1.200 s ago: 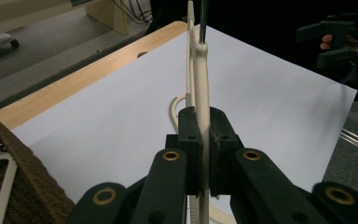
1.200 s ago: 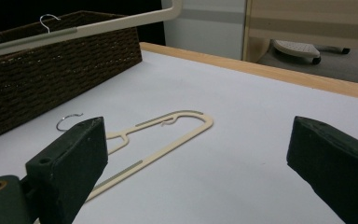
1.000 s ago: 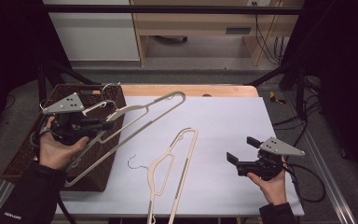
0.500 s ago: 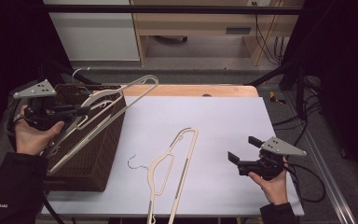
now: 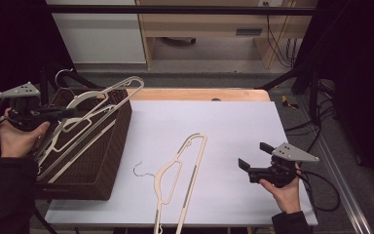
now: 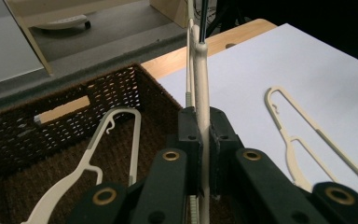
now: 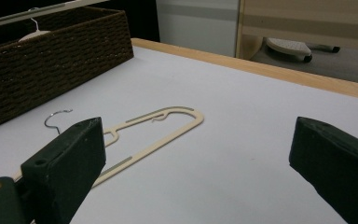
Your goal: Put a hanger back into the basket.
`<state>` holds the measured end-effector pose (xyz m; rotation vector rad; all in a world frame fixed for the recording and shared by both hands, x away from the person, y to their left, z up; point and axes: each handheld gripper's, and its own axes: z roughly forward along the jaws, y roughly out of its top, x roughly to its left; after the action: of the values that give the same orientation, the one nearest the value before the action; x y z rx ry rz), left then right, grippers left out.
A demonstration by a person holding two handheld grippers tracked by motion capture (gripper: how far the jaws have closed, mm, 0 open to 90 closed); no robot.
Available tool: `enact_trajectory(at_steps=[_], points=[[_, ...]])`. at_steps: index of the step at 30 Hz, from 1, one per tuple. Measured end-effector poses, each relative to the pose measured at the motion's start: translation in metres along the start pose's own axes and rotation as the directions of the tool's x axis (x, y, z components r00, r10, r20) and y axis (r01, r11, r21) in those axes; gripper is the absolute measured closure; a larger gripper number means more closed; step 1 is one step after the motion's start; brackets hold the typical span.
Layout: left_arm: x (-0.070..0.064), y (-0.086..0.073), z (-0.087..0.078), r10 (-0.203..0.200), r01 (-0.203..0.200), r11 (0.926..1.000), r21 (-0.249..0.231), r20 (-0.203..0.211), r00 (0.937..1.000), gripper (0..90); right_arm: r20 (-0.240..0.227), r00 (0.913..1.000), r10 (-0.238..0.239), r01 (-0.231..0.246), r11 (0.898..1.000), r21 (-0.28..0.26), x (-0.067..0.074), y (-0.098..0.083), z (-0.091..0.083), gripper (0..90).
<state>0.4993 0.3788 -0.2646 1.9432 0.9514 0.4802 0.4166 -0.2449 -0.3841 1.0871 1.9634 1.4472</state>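
Note:
My left gripper (image 5: 68,113) is shut on a cream hanger (image 5: 122,90) and holds it tilted over the brown wicker basket (image 5: 104,161) at the table's left edge. In the left gripper view the jaws (image 6: 201,122) pinch the hanger's thin bar (image 6: 200,70), and a second cream hanger (image 6: 93,158) lies inside the basket below. A third cream hanger (image 5: 181,170) with a wire hook lies flat on the white table. My right gripper (image 5: 254,155) stands open near the table's right front, apart from that hanger (image 7: 154,128); nothing is between its jaws (image 7: 198,130).
The white tabletop (image 5: 233,122) has a wooden strip (image 5: 199,94) along its far edge. Beyond it stand a wooden cabinet (image 5: 204,29) and cables on the floor. Black frame bars (image 5: 292,73) run at the right. The basket wall (image 7: 51,56) rises to the left in the right gripper view.
My left hand has carried the hanger leftward, from over the table's left part to above the basket. The right hand and the hanger on the table have stayed put.

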Motion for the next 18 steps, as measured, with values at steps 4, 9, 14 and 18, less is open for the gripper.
enact_trajectory(at_steps=[4,9,14,18], points=[[0.009,-0.007,-0.002,0.001,-0.001,1.0000,0.007,-0.002,1.0000,85.8,0.003,1.0000,0.002,-0.002,1.000,0.003,0.000,-0.001,0.001,3.8],[0.021,-0.019,-0.004,-0.016,0.016,0.9998,0.013,-0.019,0.9997,85.8,0.003,1.0000,0.001,-0.001,1.000,0.007,-0.001,-0.001,0.002,3.8],[0.032,-0.023,-0.006,-0.029,0.029,0.9996,-0.002,-0.018,0.9994,85.7,0.007,1.0000,0.001,-0.001,1.000,0.016,-0.001,-0.002,0.004,3.6],[0.035,-0.021,-0.004,-0.022,0.023,0.9995,0.020,-0.038,0.9990,85.5,0.009,1.0000,-0.001,0.001,1.000,0.016,-0.002,-0.003,0.003,3.5]])
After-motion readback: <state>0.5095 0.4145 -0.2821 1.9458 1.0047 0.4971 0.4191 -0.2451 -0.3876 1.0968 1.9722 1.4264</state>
